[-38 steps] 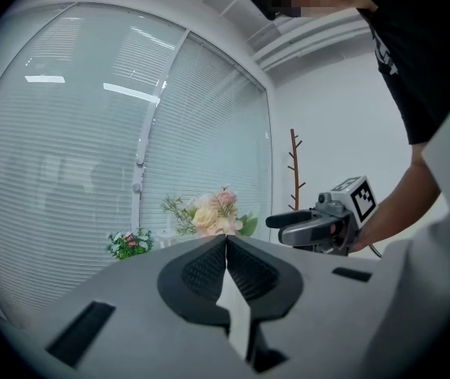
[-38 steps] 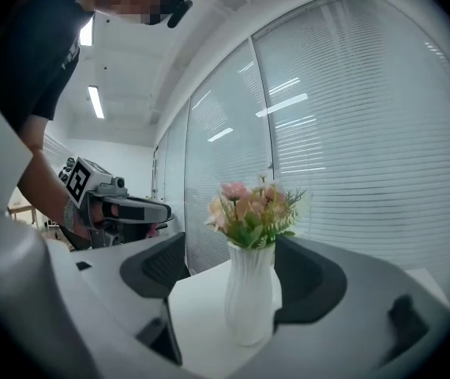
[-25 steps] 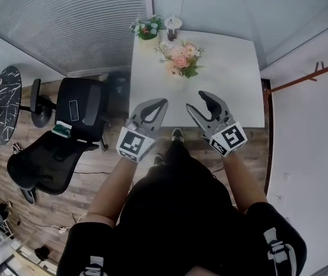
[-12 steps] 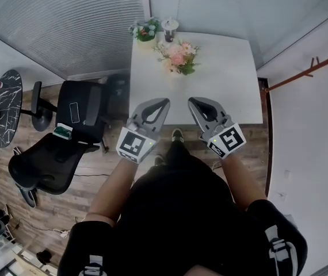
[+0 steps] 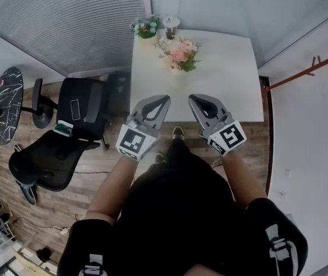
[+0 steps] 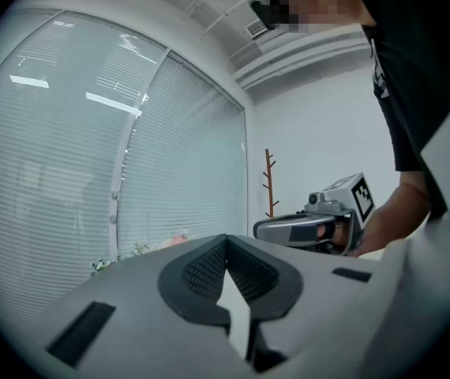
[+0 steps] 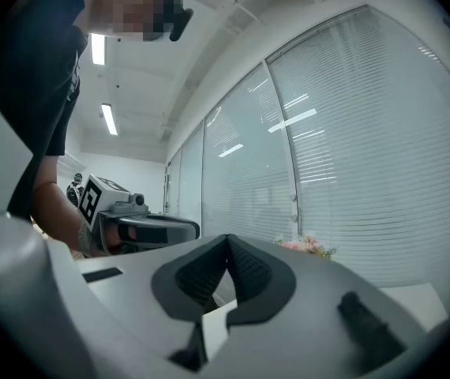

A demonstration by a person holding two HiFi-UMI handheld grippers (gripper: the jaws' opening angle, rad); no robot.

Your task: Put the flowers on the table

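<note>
A pink and cream bunch of flowers (image 5: 178, 54) with green leaves lies on the white table (image 5: 227, 79), toward its far side. It shows faintly past the jaws as flowers (image 7: 308, 245) in the right gripper view and flowers (image 6: 174, 240) in the left gripper view. My left gripper (image 5: 165, 98) hovers over the table's near edge, shut and empty. My right gripper (image 5: 191, 98) is beside it, also shut with nothing held. Both are well short of the flowers. In each gripper view the tips meet, left gripper (image 6: 226, 238) and right gripper (image 7: 226, 238).
A small potted plant (image 5: 147, 27) and a dark cup (image 5: 171, 27) stand at the table's far edge. A black office chair (image 5: 66, 137) is left of the table, a round dark table (image 5: 3, 99) further left. A wooden coat rack (image 5: 313, 73) stands at right.
The right gripper's jaws closed from open to shut. Both grippers stayed near the table's front edge; the view shifted slightly.
</note>
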